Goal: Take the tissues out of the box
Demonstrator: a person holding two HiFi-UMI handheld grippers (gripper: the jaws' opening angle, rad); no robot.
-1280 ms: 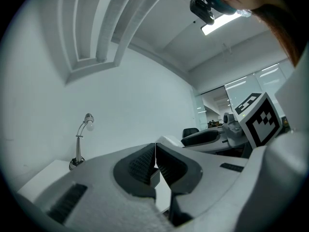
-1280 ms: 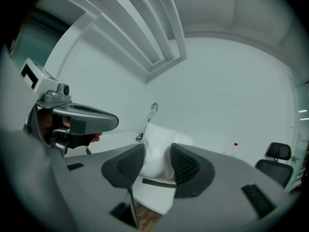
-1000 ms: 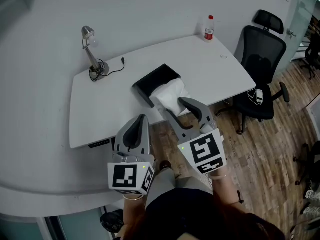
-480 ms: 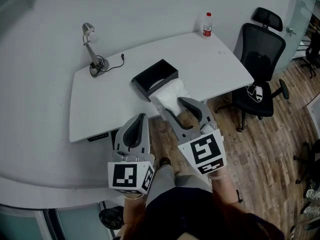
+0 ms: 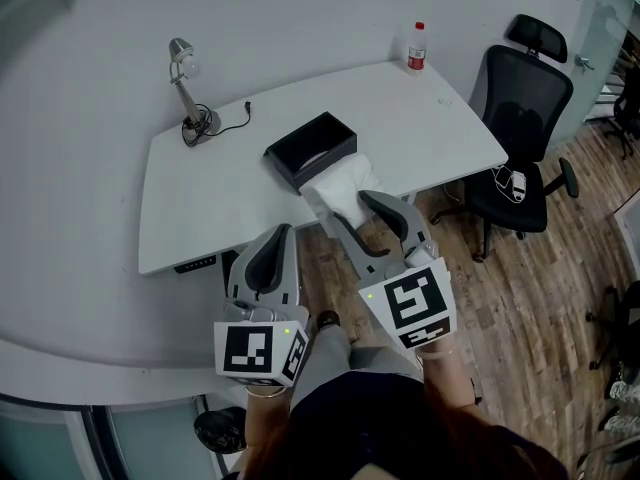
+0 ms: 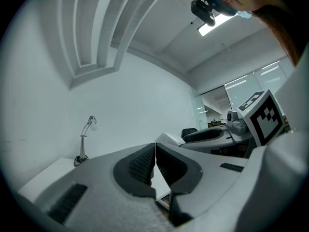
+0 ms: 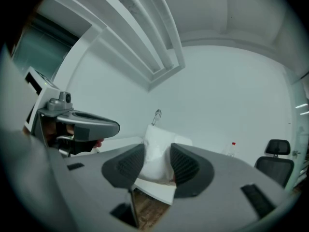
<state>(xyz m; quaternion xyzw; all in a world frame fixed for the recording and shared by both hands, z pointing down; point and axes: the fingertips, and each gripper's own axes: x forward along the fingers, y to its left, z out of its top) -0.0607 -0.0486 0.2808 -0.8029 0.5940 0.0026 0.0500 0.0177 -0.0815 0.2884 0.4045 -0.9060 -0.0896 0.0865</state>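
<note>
Crumpled white tissues [image 5: 335, 183] trail from the open black box [image 5: 310, 148].

The white desk [image 5: 200, 203] has rounded corners.

- Far-left corner: a desk lamp [image 5: 190, 96] stands upright on its round base. A black cable [image 5: 240, 118] lies loose beside the base, with its plug end free on the surface.
- Far-right corner: a bottle [image 5: 417, 48] with a red cap stands upright.
- Centre, near the front edge: a black tissue box [image 5: 310, 150].
- White tissues [image 5: 340, 183] reach from its near side past the front edge; contact with the desk cannot be determined.
</note>
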